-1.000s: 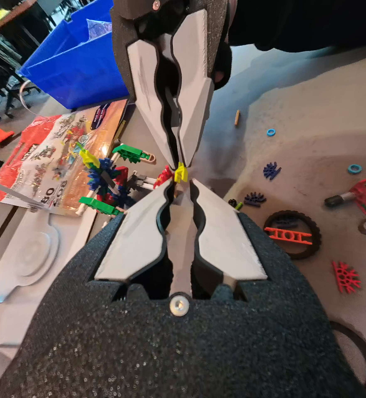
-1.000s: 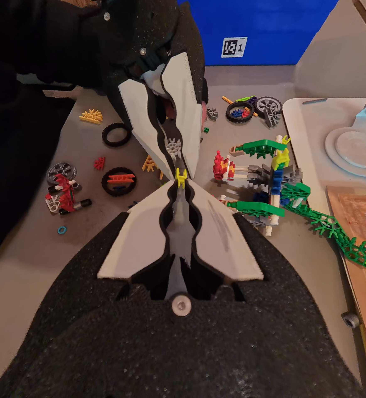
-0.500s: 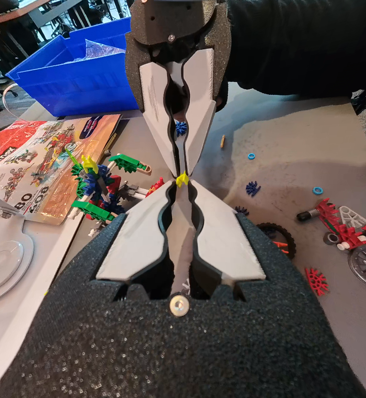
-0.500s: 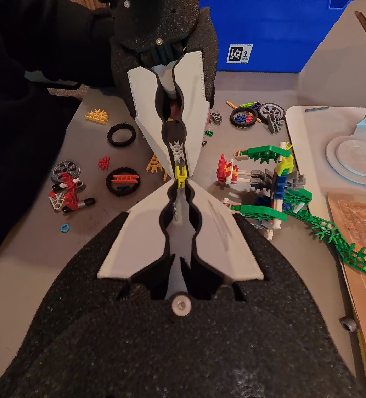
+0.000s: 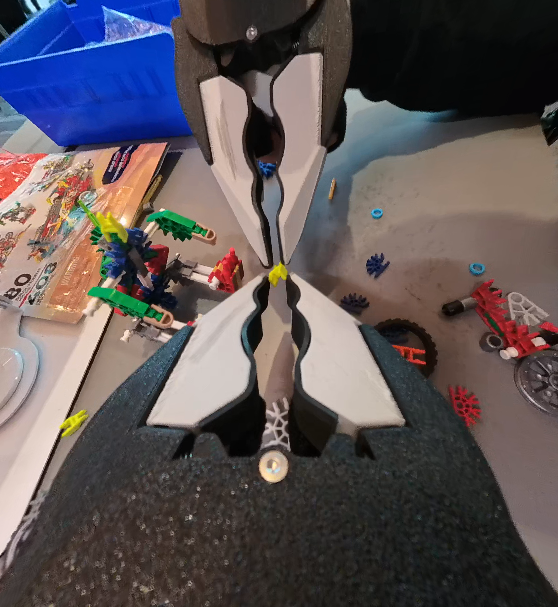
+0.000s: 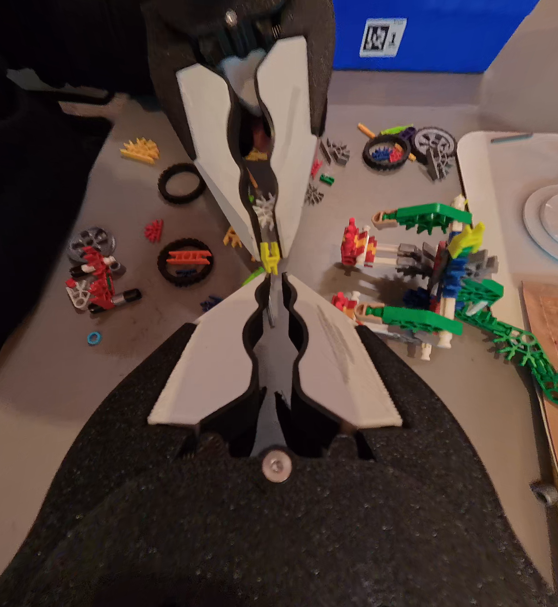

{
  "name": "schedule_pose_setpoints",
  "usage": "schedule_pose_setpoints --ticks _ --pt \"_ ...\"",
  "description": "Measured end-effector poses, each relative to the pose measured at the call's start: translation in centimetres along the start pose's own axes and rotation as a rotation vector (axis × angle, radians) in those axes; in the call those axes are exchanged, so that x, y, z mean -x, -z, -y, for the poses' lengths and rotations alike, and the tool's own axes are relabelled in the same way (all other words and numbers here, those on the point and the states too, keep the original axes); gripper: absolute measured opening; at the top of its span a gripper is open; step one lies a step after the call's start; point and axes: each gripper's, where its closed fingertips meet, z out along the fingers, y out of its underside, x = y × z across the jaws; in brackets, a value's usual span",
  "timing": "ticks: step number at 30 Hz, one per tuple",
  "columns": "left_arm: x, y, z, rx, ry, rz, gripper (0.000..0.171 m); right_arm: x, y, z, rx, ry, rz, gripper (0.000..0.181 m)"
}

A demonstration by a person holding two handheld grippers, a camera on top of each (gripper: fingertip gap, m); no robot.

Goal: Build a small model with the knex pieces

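My left gripper (image 5: 276, 283) and right gripper (image 6: 274, 278) meet tip to tip above the grey table (image 5: 435, 203). The left gripper is shut on a small yellow connector (image 5: 277, 272); in the right wrist view the connector (image 6: 268, 258) sits pinched in the left gripper's (image 6: 268, 253) tips. The right gripper is shut on a thin grey rod (image 6: 271, 310) that points at the connector's lower end and touches it. In the left wrist view the right gripper (image 5: 273, 262) comes down from above. A dark sleeve (image 5: 451, 49) is behind it.
A colourful built model (image 6: 435, 272) stands beside the grippers, with a green chain (image 6: 533, 358) trailing off it. Loose parts lie around: black tyres (image 6: 181, 183), a red wheeled assembly (image 5: 517, 328), a white snowflake connector (image 5: 276, 417). A blue bin (image 5: 83, 85), a printed bag (image 5: 51, 223) and a white board (image 5: 57, 410) lie nearby. Left and right tips are no more than a few centimetres apart.
Both grippers stay tip to tip on the yellow connector. They have moved together, so more of the table's near side and the red wheeled assembly show.
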Motion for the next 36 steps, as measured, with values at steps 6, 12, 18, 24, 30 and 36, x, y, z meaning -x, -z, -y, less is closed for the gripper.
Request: schedule_pose_setpoints --ticks 6,12,18,24,30,36 --pt "-0.3 -0.4 -2.0 0.203 -0.086 0.029 0.008 -0.3 0.0 -2.2 0.107 -0.004 -0.015 0.008" --pt "-1.2 -1.2 -2.5 0.298 -0.1 -0.011 0.008 0.5 -0.9 -3.8 0.201 0.014 0.015 0.008" --pt "-1.5 -1.9 -3.7 0.398 -0.121 -0.015 0.008 0.5 -1.7 -4.7 0.241 0.005 0.017 0.008" --pt "-1.6 -2.5 -4.3 0.425 -0.115 -0.027 0.008 0.4 -2.1 -5.4 0.27 -0.002 0.014 0.005" --pt "-1.5 -2.9 -4.9 0.458 -0.13 -0.022 0.008 0.3 -2.2 -5.4 0.262 -0.011 0.013 0.002" --pt "-0.8 -2.5 -4.9 0.482 -0.194 -0.004 0.008 0.2 -2.2 -5.4 0.257 -0.016 0.015 0.001"
